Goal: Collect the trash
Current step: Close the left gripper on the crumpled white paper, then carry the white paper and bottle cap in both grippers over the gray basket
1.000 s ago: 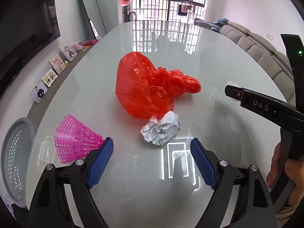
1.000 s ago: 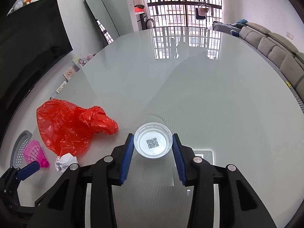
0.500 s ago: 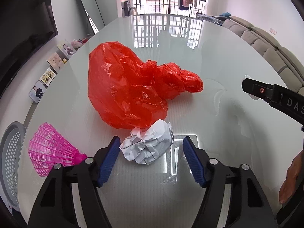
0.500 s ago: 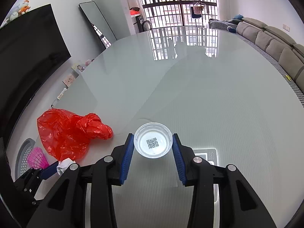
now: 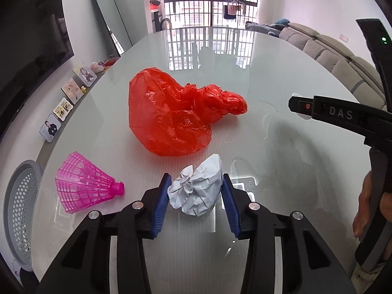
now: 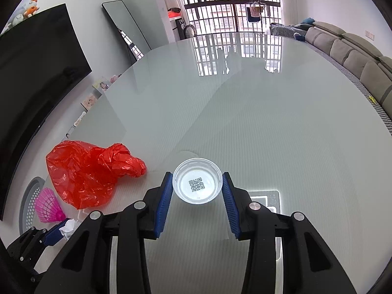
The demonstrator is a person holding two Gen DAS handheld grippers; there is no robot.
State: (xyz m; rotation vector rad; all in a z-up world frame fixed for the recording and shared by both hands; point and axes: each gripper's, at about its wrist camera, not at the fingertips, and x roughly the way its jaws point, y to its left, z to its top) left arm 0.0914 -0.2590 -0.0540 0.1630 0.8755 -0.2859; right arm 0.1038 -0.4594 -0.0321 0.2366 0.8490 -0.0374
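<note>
Left wrist view: the left gripper (image 5: pixel 194 192) jaws are closing on one paper ball (image 5: pixel 196 191), touching both sides. One red bag (image 5: pixel 176 117) and one shuttlecock (image 5: pixel 85 187) lie on the counter (image 5: pixel 269 78). The right gripper (image 6: pixel 196 191) jaws clamp one cup (image 6: pixel 197 181).

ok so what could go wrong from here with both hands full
1. The left gripper jaws are closing on the crumpled paper ball; paper is soft and uneven, so it could squash and slip out when lifted.
2. The right gripper is clamped on the clear plastic cup by its rim; thin plastic may flex and pop free.
3. The red plastic bag lies just beyond the paper, so a forward push could snag and drag it.
</note>
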